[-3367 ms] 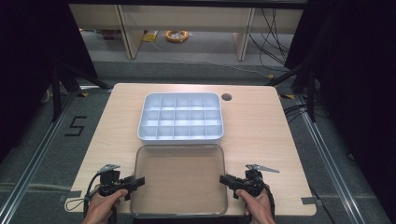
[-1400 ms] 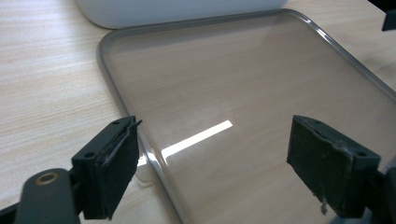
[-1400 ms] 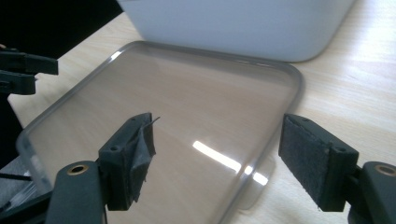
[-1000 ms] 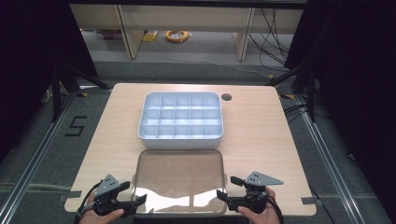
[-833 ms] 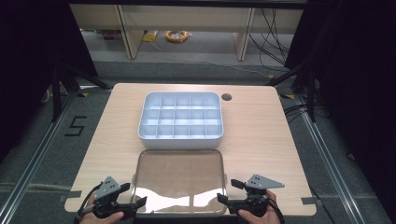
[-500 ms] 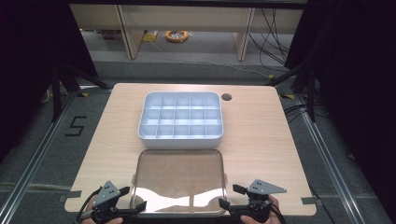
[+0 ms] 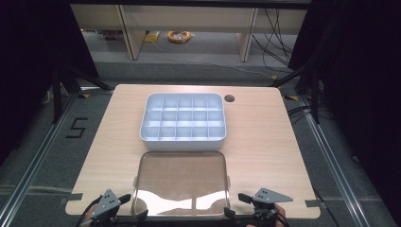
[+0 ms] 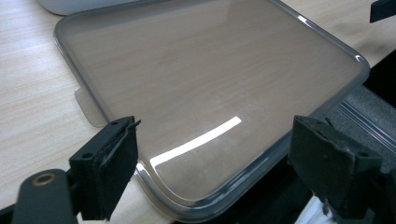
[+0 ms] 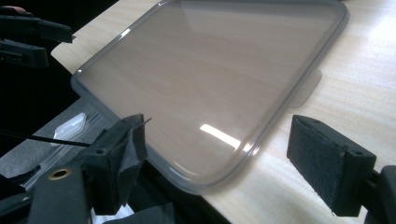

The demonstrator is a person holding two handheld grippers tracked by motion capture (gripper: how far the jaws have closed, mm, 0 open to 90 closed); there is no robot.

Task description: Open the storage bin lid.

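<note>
**A:** High view first: what sits on the table (image 7: 265, 142)?

**B:** A white divided tray (image 7: 183, 121) toward 12 o'clock, its compartments bare. Just nearer, at 6 o'clock from it, lies a clear flat lid (image 7: 180, 182), apart from the tray by a thin strip of wood. The lid's near edge juts past the table's front edge. A round hole (image 7: 229, 98) in the tabletop sits at the tray's 1 o'clock corner.

**A:** And the grippers?

**B:** Left gripper (image 7: 130, 205) is at the lid's 7 o'clock corner, right gripper (image 7: 236, 205) at its 5 o'clock corner. In the left gripper view, the left gripper (image 8: 210, 163) has its jaws spread wide, straddling that overhanging corner without pinching it. The right gripper (image 9: 215, 161) in its own view is likewise wide, the lid corner lying between its pads.

**A:** Anything in the way?

**B:** A small tab (image 8: 86, 107) sticks out from the lid's side edge, flat on the wood. On the floor beyond the table, a coil of orange cable (image 7: 179, 36) lies at 12 o'clock.
</note>
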